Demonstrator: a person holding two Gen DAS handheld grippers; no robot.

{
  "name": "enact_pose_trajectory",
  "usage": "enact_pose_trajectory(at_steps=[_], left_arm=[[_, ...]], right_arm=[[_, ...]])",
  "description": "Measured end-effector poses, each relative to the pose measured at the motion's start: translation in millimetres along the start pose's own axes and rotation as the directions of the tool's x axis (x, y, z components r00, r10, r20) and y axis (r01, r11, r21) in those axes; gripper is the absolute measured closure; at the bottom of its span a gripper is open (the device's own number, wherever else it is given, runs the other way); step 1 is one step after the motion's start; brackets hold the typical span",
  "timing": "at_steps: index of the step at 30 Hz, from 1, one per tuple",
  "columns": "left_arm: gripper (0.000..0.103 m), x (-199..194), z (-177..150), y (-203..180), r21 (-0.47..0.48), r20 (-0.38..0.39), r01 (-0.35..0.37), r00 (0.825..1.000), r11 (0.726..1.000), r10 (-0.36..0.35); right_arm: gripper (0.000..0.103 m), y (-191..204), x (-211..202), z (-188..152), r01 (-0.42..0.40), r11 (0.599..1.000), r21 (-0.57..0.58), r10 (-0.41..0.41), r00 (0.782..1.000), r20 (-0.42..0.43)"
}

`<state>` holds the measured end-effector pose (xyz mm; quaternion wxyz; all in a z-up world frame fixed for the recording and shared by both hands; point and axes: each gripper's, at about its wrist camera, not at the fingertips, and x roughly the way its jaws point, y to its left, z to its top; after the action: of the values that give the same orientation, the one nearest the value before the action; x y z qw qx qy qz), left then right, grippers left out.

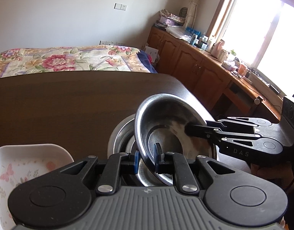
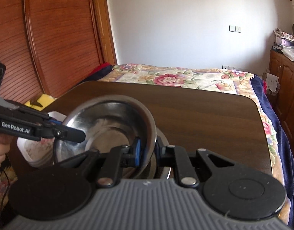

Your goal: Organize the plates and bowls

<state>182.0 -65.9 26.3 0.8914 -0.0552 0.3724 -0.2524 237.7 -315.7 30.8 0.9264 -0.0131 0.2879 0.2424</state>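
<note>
Both the left gripper [image 1: 147, 158] and right gripper [image 2: 148, 149] clench the tilted steel bowl's [image 1: 166, 118] rim between their fingers, above another bowl [image 1: 120, 134] on the surface [image 1: 60, 105].

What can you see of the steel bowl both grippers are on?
The steel bowl is round, shallow, shiny metal with a flat base and a rolled rim; its inside is empty, with a dull whitish smear. It is tilted steeply, opening toward the cameras, above a second steel dish lying on the dark wooden table. The left gripper pinches its near rim, one finger inside and one outside. The right gripper clamps the rim likewise on another side. Whether it touches the dish below is unclear.
</note>
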Motion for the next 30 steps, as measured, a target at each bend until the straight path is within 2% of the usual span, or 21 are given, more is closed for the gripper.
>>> enact_pose_trajectory(at_steps=[5,17,30], left_arm=[[0.088,5,-2,0,-0.003,-0.009,-0.004,1.0,1.0,0.004],[0.088,11,-12,-3,0.06,-0.012,-0.053,0.998,0.997,0.054],[0.087,6,-17,-10,0.083,0.017,-0.091,0.996,0.992,0.09]], right_arm=[[0.085,2,3,-4,0.002,1.0,-0.008,-0.002,1.0,-0.011],[0.085,6,8,-11,0.018,0.999,-0.04,-0.019,1.0,-0.021],[0.085,2,4,-14,0.029,1.0,-0.01,-0.029,0.999,0.015]])
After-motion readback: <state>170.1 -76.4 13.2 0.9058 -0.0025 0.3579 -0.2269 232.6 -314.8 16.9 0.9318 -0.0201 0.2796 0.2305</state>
